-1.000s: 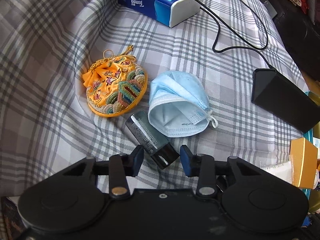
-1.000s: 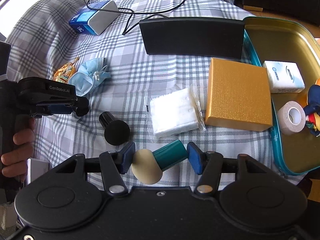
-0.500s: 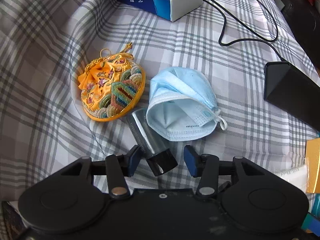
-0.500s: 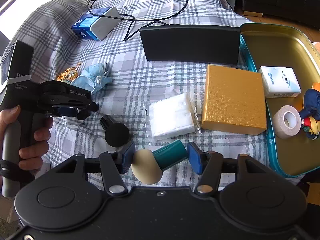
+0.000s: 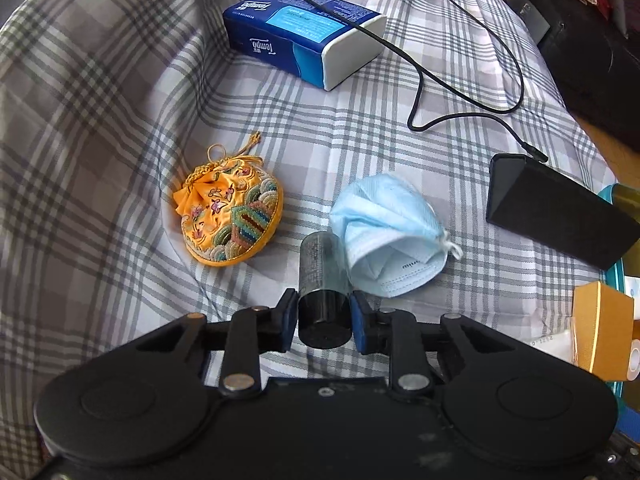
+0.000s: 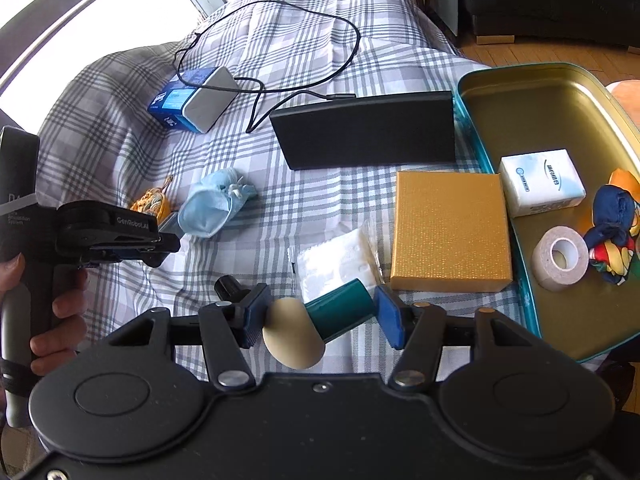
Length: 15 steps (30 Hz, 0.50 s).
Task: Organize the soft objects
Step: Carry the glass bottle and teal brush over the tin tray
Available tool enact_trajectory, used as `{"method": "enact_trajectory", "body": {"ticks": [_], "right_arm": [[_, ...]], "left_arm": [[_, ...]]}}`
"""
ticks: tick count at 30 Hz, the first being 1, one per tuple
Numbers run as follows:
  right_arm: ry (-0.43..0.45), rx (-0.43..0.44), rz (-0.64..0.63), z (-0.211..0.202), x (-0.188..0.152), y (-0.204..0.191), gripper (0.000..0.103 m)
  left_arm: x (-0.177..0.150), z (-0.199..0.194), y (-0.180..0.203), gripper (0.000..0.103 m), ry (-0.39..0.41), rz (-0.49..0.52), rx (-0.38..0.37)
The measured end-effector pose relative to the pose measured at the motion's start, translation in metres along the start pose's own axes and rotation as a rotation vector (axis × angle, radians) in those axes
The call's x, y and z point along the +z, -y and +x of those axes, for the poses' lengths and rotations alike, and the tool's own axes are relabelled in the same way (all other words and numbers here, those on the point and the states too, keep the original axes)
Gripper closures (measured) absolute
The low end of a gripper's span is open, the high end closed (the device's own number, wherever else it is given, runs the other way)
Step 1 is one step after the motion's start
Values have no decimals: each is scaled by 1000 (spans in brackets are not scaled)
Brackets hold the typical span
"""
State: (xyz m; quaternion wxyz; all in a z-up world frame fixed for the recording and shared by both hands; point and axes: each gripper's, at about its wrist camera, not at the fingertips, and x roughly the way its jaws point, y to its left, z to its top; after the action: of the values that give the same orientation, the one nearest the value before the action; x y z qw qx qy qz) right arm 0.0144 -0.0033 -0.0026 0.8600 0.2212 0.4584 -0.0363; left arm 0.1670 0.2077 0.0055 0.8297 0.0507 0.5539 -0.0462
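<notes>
Left gripper (image 5: pixel 324 316) clamped on dark cylindrical bottle w/ black cap (image 5: pixel 322 280), blue pads tight on both sides of cap end. Crumpled light-blue face mask (image 5: pixel 390 236) touching bottle's right side; yellow embroidered round pouch (image 5: pixel 230 216) lies just left, apart. Right gripper (image 6: pixel 320 316) fingers set wide around teal-handled tool w/ cream rounded head (image 6: pixel 316 320), tilted; pad contact — can't tell. Clear bag of white pads (image 6: pixel 336 260) just beyond it, beside gold square box (image 6: pixel 450 230). All on grey plaid cloth (image 5: pixel 120 160); teal-rimmed gold metal tray (image 6: pixel 560 112) on right side.
</notes>
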Motion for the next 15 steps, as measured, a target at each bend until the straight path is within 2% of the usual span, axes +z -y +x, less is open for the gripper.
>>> {"method": "enact_trajectory", "body": {"ticks": [6, 9, 15], "right_arm": [[51, -1, 60, -12, 7, 16, 48], [82, -21, 113, -18, 13, 28, 48], [150, -108, 256, -30, 22, 59, 48]], "left_arm": [[-6, -16, 12, 79, 15, 6, -26], [-7, -33, 26, 79, 40, 27, -68], [-3, -61, 80, 79, 82, 154, -139]]}}
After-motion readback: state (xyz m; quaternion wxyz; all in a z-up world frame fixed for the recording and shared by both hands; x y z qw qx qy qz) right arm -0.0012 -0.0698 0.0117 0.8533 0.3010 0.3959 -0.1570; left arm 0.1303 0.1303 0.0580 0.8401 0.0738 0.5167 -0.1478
